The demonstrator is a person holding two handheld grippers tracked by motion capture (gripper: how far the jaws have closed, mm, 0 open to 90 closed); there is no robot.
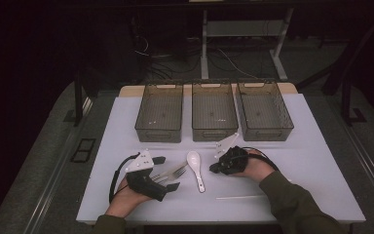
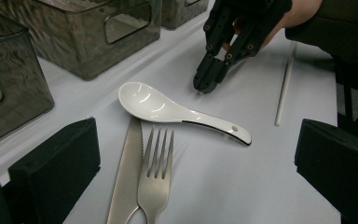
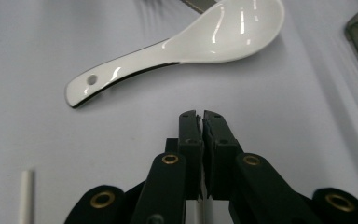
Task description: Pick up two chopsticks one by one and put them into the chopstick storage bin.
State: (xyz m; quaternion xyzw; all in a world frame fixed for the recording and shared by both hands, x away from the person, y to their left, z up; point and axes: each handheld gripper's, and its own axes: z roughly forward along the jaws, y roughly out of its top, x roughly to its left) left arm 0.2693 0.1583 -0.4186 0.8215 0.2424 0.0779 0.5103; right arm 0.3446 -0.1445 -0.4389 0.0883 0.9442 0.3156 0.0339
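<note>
Near the middle of the table (image 1: 126, 126), toward its front edge, a white spoon (image 1: 195, 166) lies between the two grippers, its bowl pointing toward three grey bins (image 1: 213, 117) lined along the back edge. The right gripper (image 1: 215, 169) rests just right of the spoon, its fingers (image 3: 190, 135) pressed together on nothing. The left gripper (image 1: 166, 172) has its fingers (image 2: 58, 163) spread wide around a fork (image 2: 155, 175) and knife (image 2: 127, 172), with a thin white stick (image 1: 241, 197) near the front edge.

The white surface (image 1: 292, 165) is carrying three grey bins (image 1: 213, 117) at twelve o'clock. A white spoon (image 1: 195, 165), fork (image 1: 171, 172), knife (image 2: 127, 177) and thin white stick (image 1: 241, 197) are lying toward six o'clock.
</note>
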